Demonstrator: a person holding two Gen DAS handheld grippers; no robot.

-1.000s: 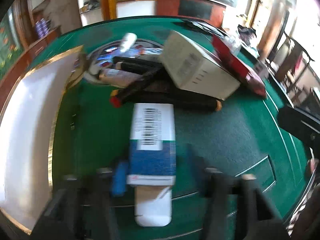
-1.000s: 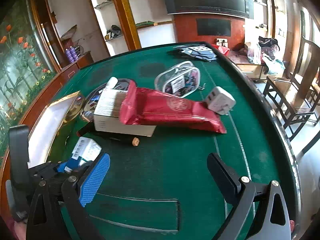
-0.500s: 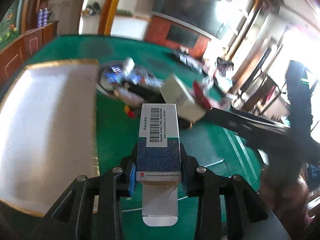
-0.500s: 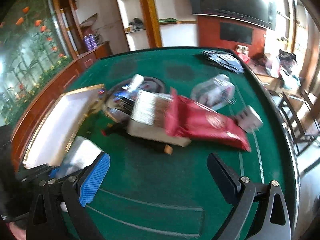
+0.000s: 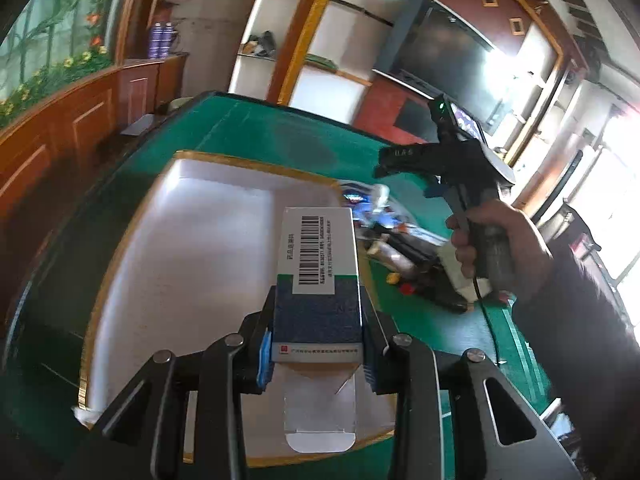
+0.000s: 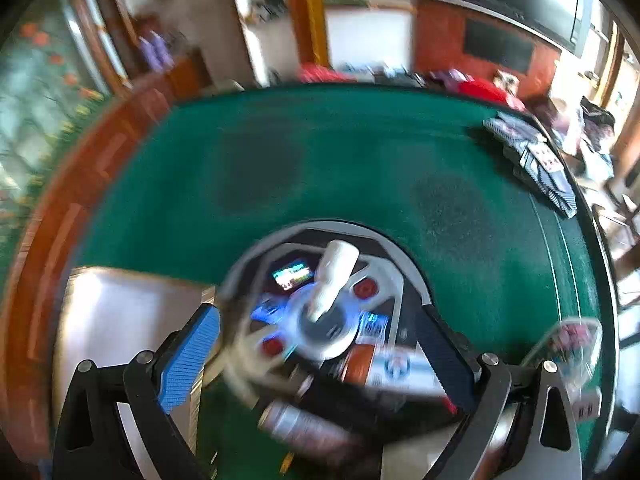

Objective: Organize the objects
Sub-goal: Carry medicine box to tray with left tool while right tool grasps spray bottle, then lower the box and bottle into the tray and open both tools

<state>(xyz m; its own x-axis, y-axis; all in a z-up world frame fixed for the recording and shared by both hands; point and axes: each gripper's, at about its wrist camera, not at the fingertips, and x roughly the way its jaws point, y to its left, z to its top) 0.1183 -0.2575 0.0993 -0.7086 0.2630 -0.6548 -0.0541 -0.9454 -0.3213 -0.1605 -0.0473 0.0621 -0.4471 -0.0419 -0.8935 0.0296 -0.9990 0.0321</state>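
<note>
Carton [image 5: 318, 280] sits clamped in left jaws over tray [image 5: 192, 240]; only right wrist view shows right jaws wide, empty.

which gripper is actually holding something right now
The left gripper: its pads are clamped on the blue and white barcode box, held over the white tray. The right gripper stands wide open above the pile, with nothing between its fingers.
</note>
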